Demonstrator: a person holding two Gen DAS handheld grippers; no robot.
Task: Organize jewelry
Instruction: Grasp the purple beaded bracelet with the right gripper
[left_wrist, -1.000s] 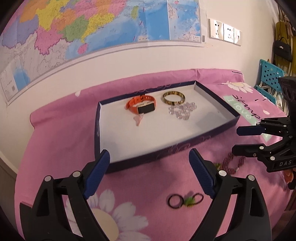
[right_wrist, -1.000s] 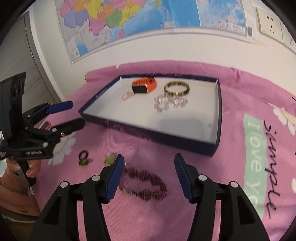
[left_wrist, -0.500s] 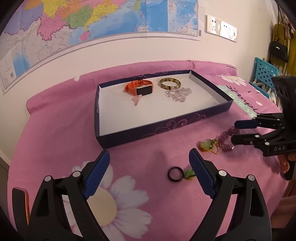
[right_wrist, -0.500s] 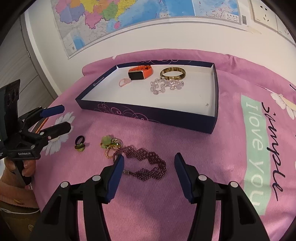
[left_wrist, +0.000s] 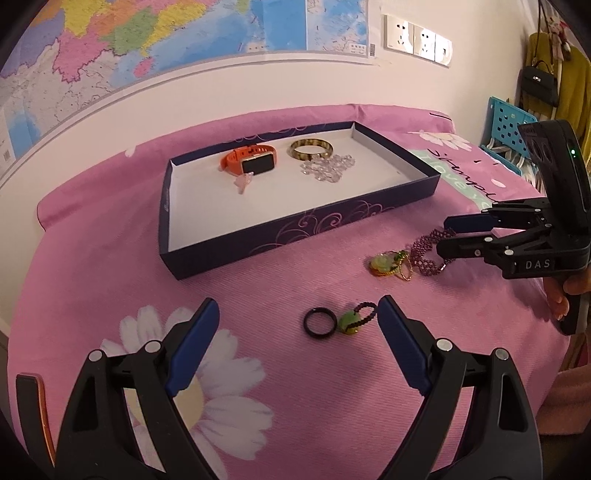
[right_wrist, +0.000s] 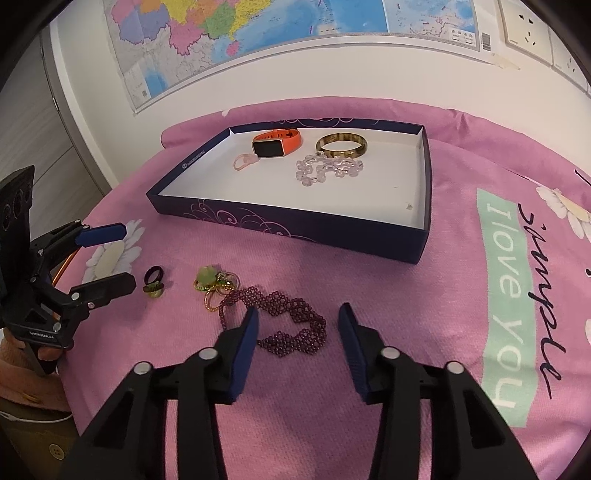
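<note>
Lying on the pink flowered cloth over the surface, a shallow dark-blue box with a white floor, long axis running roughly from 9 to 3 o'clock in the left wrist view. Holding, toward its far wall, an orange smartwatch, a small pink charm just beside it at 7 o'clock, a brown-gold bangle to the right, and a clear bead bracelet touching the bangle's near edge. Resting outside the box on the cloth: a purple beaded bracelet, stretched in a wavy band from 10 to 4 o'clock in the right wrist view, its upper end against a green-and-gold pendant cluster. Sitting well left of that, a black ring touching a small green bead on a dark cord, the pair laid side by side along 9 to 3 o'clock in the left wrist view. Hovering spread wide above the purple bracelet, the right claw, blue pads either side of its lower end, nothing pinched. Hanging likewise spread, the left claw, with ring and green bead between its tips, nothing gripped. Showing beyond: a wall map, sockets, a blue perforated crate at 2 o'clock.
</note>
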